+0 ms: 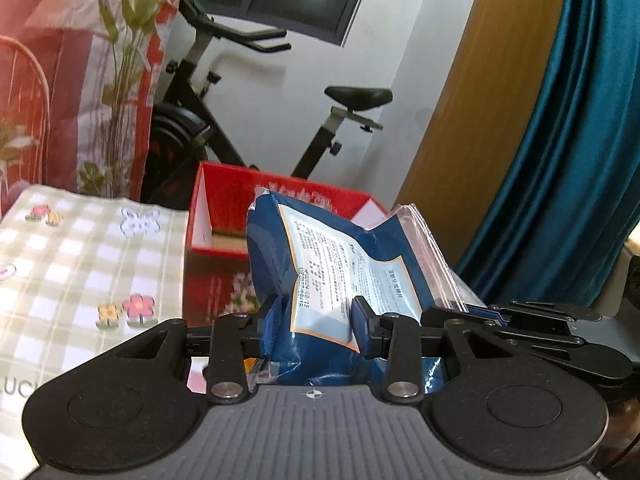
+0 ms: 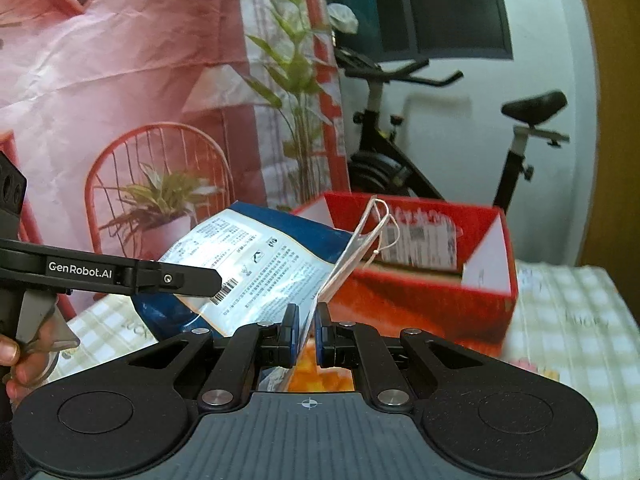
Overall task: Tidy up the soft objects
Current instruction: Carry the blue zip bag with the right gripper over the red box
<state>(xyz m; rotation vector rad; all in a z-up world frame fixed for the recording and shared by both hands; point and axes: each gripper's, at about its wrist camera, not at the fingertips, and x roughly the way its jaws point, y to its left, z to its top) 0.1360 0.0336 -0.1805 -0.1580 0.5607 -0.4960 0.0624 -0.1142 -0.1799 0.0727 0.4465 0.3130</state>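
A blue and white zip-seal pouch [image 1: 336, 280] with printed text is held in the air between both grippers. My left gripper [image 1: 316, 320] is shut on its lower body. My right gripper [image 2: 306, 328] is shut on the pouch's clear zip edge [image 2: 344, 264]; the pouch body [image 2: 256, 268] extends to the left in the right wrist view. The other gripper [image 1: 520, 320] shows at the pouch's right edge in the left wrist view, and the left one [image 2: 120, 272] at the left in the right wrist view. An open red box [image 1: 240, 208] stands just behind the pouch; it also shows in the right wrist view [image 2: 432, 292].
A checked tablecloth with flowers [image 1: 80, 272] covers the table. A pink printed backdrop [image 2: 120, 80] hangs behind. An exercise bike [image 1: 240, 120] stands past the table by a white wall. A teal curtain [image 1: 568, 160] hangs at the right.
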